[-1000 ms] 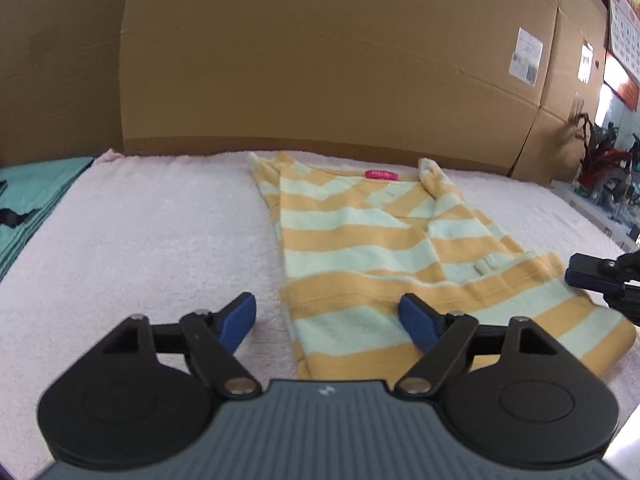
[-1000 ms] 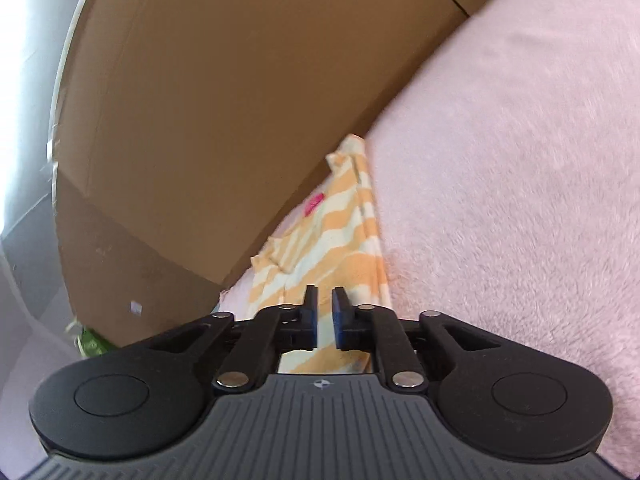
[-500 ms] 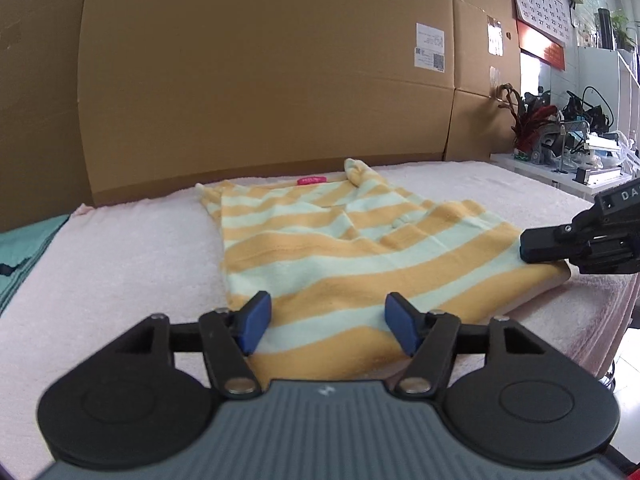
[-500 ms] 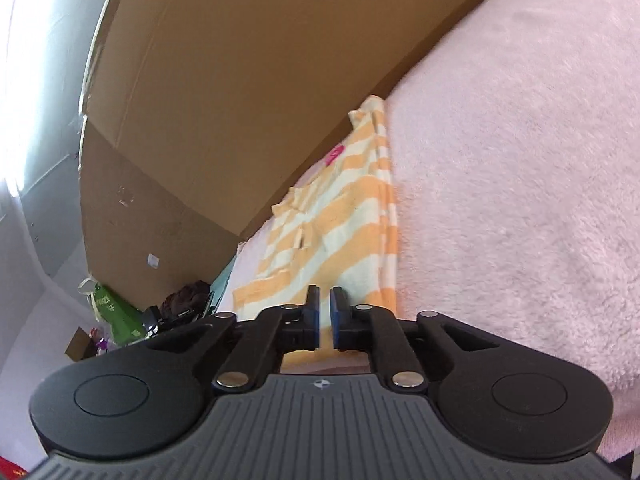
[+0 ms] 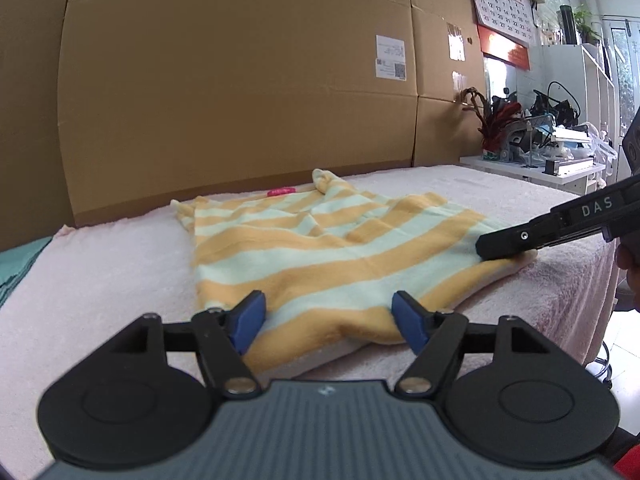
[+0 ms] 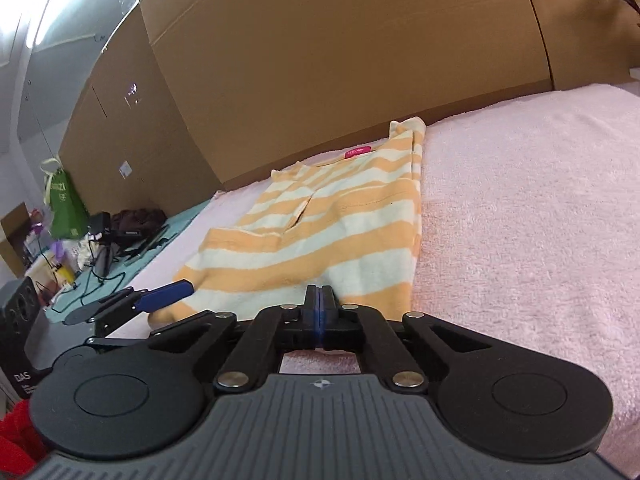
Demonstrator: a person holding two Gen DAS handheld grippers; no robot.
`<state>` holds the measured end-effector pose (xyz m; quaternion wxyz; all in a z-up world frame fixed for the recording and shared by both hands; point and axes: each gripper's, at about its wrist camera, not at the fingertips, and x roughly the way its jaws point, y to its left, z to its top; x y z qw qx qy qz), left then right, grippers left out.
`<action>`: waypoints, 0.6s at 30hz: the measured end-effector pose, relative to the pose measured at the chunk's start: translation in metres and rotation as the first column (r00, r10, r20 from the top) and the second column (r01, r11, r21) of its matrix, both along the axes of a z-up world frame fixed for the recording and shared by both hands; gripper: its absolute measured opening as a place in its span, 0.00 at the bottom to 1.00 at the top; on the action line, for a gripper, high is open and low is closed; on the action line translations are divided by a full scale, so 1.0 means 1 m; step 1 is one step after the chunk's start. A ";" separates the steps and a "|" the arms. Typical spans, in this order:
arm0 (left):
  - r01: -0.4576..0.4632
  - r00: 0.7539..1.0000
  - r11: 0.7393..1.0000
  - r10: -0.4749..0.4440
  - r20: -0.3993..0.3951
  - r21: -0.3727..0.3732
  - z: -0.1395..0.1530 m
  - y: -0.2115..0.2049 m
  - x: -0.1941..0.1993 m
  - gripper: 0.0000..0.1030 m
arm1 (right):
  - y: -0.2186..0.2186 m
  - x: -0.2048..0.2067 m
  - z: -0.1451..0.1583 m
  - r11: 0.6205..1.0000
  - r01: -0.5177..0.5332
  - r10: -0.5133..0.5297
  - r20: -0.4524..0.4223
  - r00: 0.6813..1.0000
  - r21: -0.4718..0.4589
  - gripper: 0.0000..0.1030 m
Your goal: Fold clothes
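Observation:
A yellow and pale-green striped garment [image 5: 328, 248] lies flat on the pink towelling tabletop [image 5: 100, 272], its pink neck label [image 5: 281, 191] at the far end. My left gripper [image 5: 328, 320] is at the near hem. Its jaws are opening, the hem lies between the blue pads, and neither pad presses on it. My right gripper [image 6: 319, 300] is shut on the hem near the garment's [image 6: 340, 232] other corner. In the left wrist view, the right gripper [image 5: 504, 246] comes in from the right onto that corner. One blue left finger [image 6: 168, 295] shows in the right wrist view.
Tall cardboard sheets [image 5: 240, 92] wall off the back of the table. A teal cloth [image 5: 20, 268] lies at the left end, with cables and a green bag [image 6: 64, 208] beyond it. A cluttered white shelf [image 5: 560, 160] stands past the right edge. A hand [image 5: 630, 264] holds the right gripper.
The right jaws have gone from a narrow gap to fully shut at the hem. Both grippers have rolled and come closer to the garment's near edge, so both views now look along it.

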<state>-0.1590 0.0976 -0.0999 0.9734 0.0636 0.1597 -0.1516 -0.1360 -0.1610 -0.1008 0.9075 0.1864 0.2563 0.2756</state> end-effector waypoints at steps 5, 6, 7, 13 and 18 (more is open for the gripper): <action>0.024 1.000 0.999 -0.023 0.009 -0.048 0.013 -0.001 0.000 0.80 | -0.002 0.008 0.003 0.998 0.006 -0.001 -0.061 0.998 0.068 0.00; 0.027 0.999 0.998 -0.025 0.027 -0.062 0.019 0.001 -0.003 0.83 | -0.002 0.008 0.010 0.998 0.018 -0.016 -0.027 1.000 0.063 0.06; 0.010 0.999 0.998 -0.008 0.036 -0.063 0.022 0.003 -0.005 0.91 | -0.001 0.011 0.017 0.998 0.025 -0.025 -0.002 1.000 0.062 0.14; -0.037 0.999 0.999 0.036 -0.028 -0.005 0.000 0.016 -0.005 0.88 | 0.009 0.051 0.016 0.995 0.099 -0.099 -0.105 0.990 -0.003 0.00; -0.068 0.997 0.997 0.068 0.019 -0.040 0.026 0.026 -0.011 0.82 | -0.006 0.057 0.024 0.990 0.115 -0.103 -0.128 0.986 0.086 0.10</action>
